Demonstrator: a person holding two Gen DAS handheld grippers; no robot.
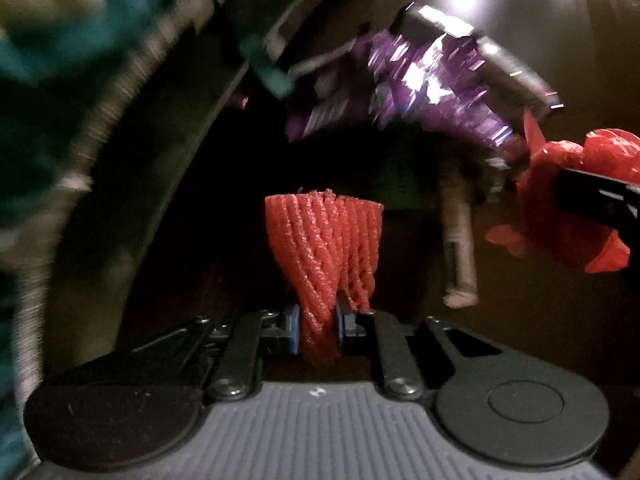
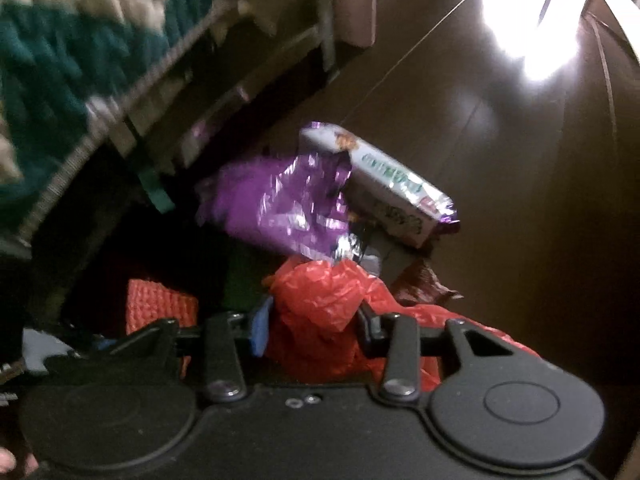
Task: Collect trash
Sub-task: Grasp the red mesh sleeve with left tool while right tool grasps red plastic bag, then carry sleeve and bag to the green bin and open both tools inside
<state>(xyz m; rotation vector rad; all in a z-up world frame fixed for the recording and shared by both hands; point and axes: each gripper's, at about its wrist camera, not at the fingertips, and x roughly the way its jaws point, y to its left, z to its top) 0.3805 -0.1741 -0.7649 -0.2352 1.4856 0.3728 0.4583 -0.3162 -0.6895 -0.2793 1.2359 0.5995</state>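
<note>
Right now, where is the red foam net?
Left wrist view, centre: the red foam net is pinched in the left gripper, below the purple wrapper.

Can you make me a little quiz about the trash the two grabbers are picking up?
1. True or false: the left gripper has its jaws closed on a red foam net.
2. What does the right gripper hold? A) red plastic bag B) glass bottle C) spoon
3. What colour is the shiny wrapper on the floor?

Key: 1 true; 2 A; 3 purple.
</note>
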